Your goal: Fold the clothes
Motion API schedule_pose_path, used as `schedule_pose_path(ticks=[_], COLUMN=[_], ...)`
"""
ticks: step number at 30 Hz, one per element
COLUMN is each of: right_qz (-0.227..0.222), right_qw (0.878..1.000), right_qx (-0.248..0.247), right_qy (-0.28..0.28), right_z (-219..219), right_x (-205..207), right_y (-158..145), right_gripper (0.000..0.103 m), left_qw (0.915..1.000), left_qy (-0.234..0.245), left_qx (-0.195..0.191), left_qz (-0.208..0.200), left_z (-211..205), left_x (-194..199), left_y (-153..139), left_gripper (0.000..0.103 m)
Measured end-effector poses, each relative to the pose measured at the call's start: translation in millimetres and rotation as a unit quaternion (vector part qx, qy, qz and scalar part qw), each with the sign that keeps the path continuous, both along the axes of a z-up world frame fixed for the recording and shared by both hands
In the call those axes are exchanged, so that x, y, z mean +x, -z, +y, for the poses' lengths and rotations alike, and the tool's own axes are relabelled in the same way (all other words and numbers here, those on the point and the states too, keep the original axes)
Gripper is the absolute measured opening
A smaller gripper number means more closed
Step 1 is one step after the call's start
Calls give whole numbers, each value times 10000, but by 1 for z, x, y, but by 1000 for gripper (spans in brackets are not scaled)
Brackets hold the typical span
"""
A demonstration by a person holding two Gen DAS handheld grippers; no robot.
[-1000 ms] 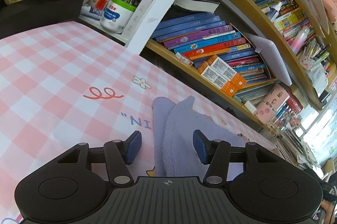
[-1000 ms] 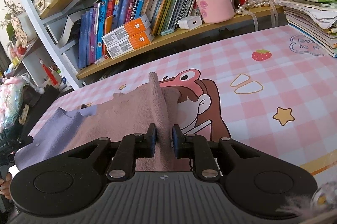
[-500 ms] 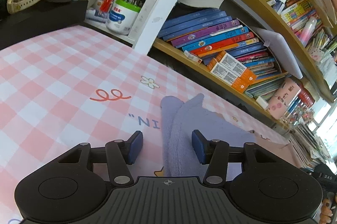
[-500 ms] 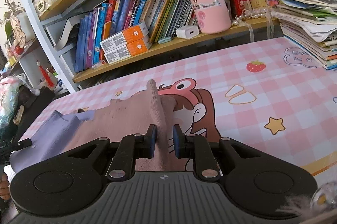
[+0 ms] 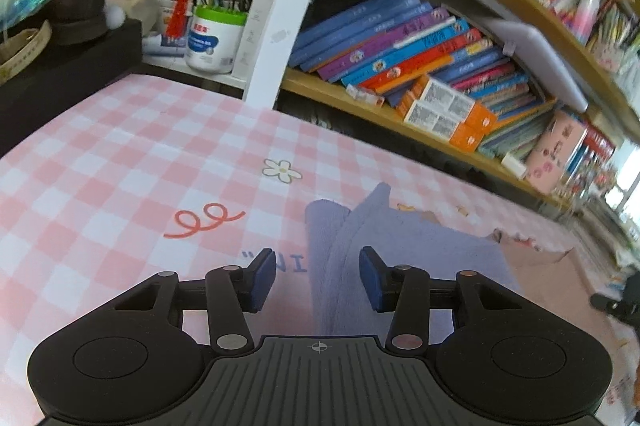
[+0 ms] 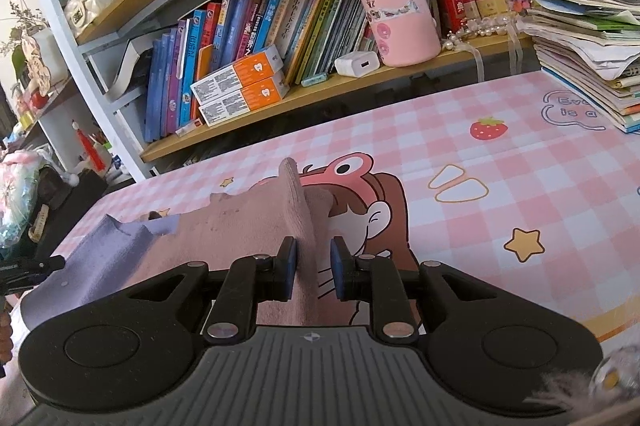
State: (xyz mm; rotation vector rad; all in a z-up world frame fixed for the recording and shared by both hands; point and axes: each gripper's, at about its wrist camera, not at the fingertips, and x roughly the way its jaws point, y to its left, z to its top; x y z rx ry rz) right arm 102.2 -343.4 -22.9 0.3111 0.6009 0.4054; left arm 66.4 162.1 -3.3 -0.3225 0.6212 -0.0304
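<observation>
I look out along my left claw [image 5: 316, 280]. Its two blue pads are partly open and they are closing. A raised fold of the soft cloth [image 5: 360, 258] sits between them. This end of the cloth is light purple. The right pad [image 5: 370, 280] is just beside the fold, and I cannot tell if it touches. The left pad [image 5: 262, 280] is clearly apart from the cloth, with bare tablecloth [image 5: 120, 166] showing in the gap.

The cloth lies on the pink and white checked tablecloth, near the edge closest to me. A little white flower [image 5: 282, 170] and a red curly line [image 5: 206, 220] are printed on the tablecloth past the claw.

Now I look along my right claw [image 6: 312, 270]. Its pads are close together. The other end of the cloth [image 6: 248, 222] is dusty pink here, and a thin ridge of it stands up between the pads. The left pad presses on the ridge. I see a small gap by the right pad, so I cannot be sure the pinch is tight. The cloth stretches off to the left, where it turns purple. It partly covers a cartoon face [image 6: 360, 202] printed on the tablecloth.

Behind the table is a bookshelf [image 6: 320, 94] full of books. A tall pink cup [image 6: 394, 2] stands on it. A pile of papers [image 6: 588, 46] rests on the far right of the table.
</observation>
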Motion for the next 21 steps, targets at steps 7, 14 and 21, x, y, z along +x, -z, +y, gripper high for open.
schedule_pose_path(ticks=[7, 14, 21], right_qz=[0, -576, -71], right_qw=[9997, 9962, 9996], right_qx=[201, 611, 199], right_qy=[-155, -252, -182], right_z=[-2, -8, 1], right_x=[1, -9, 10], right_y=[2, -9, 8], right_gripper=[7, 6, 7], left_qw=[9995, 9954, 9974], left_qy=[218, 91, -63], left_qx=[183, -435, -673], left_qz=[122, -845, -232], left_z=[-16, -9, 7], left_x=[7, -37, -20], left_y=[-1, -28, 17], left_gripper=[8, 5, 7])
